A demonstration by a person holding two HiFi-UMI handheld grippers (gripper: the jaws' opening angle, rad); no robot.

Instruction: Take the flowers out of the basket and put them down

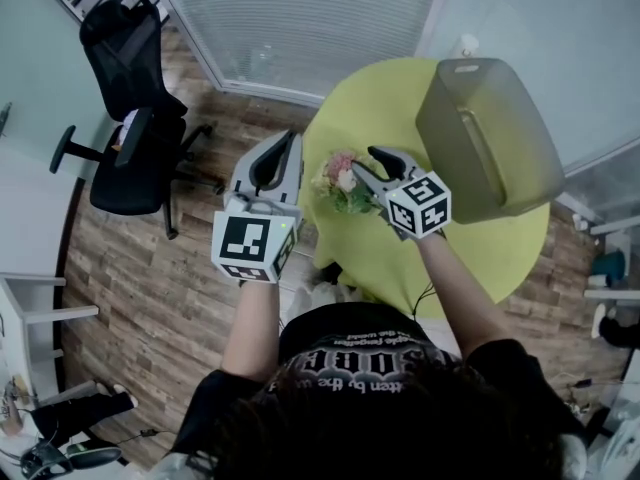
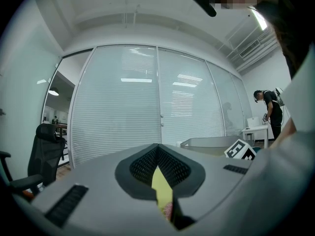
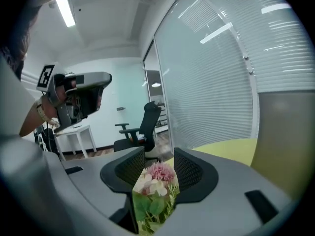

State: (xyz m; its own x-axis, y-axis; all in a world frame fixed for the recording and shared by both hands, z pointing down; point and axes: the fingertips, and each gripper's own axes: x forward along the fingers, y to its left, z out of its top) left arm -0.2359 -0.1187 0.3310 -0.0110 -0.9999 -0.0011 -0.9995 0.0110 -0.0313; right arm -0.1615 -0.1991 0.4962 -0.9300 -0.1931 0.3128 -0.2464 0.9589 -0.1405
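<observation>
A small bouquet of pink and white flowers (image 1: 340, 183) with green leaves lies on the round yellow-green table (image 1: 480, 248), near its left edge. In the right gripper view the flowers (image 3: 155, 181) show in the gap between the jaws of my right gripper (image 3: 160, 154), whose pads stand apart from them. From the head view the right gripper (image 1: 366, 163) is open just right of the bouquet. The grey-olive basket (image 1: 490, 138) stands at the table's far right, clear of both grippers. My left gripper (image 1: 290, 138) hangs shut and holds nothing, off the table's left edge, left of the flowers.
A black office chair (image 1: 135, 118) stands on the wooden floor to the left. A glass wall with blinds (image 1: 300, 18) runs behind the table. White furniture (image 1: 30, 308) lines the left side. A person (image 2: 268, 107) stands far off at a white desk.
</observation>
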